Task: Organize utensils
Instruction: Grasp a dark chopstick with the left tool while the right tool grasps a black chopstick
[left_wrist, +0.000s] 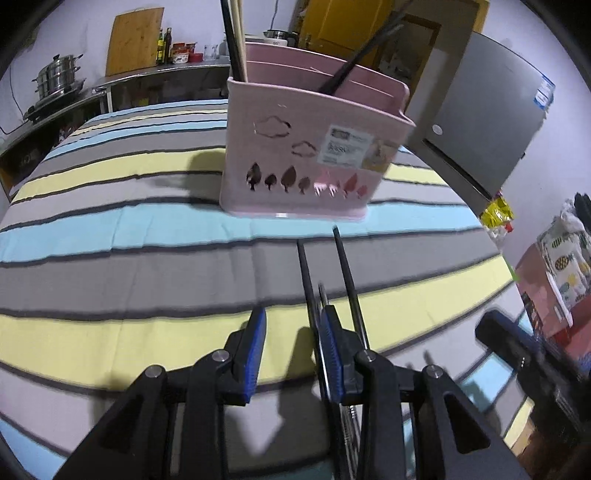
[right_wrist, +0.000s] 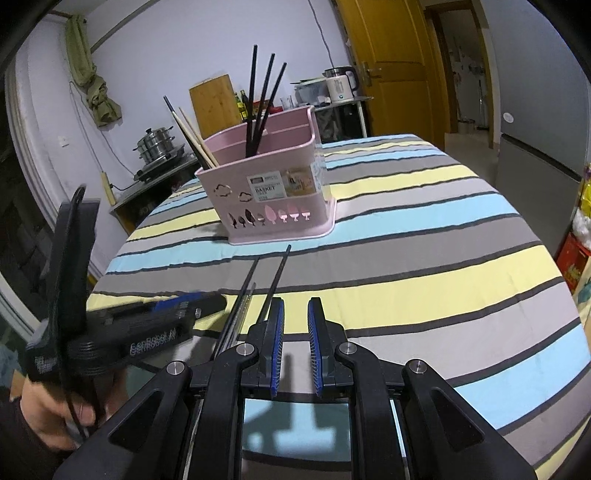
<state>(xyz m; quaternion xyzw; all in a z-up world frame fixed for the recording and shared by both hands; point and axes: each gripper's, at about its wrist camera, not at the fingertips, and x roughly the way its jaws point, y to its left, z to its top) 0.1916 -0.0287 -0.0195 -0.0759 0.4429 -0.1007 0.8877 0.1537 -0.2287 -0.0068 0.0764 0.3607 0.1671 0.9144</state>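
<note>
A pink utensil basket (left_wrist: 310, 155) stands on the striped tablecloth, also in the right wrist view (right_wrist: 273, 192); it holds several black and wooden chopsticks (right_wrist: 258, 107). Loose black chopsticks (left_wrist: 343, 266) lie on the cloth in front of it, pointing at the basket, also in the right wrist view (right_wrist: 275, 280). My left gripper (left_wrist: 291, 332) is open, low over the cloth; its right finger sits between the loose chopsticks. My right gripper (right_wrist: 295, 325) is open and empty, just right of the chopsticks. The left gripper shows at the left of the right wrist view (right_wrist: 166, 314).
The round table's striped cloth (right_wrist: 424, 258) spreads all around. A counter with a steel pot (left_wrist: 59, 77), cutting board and bottles stands behind. A grey fridge (left_wrist: 487, 122) is at the right, a yellow door (right_wrist: 391, 62) beyond.
</note>
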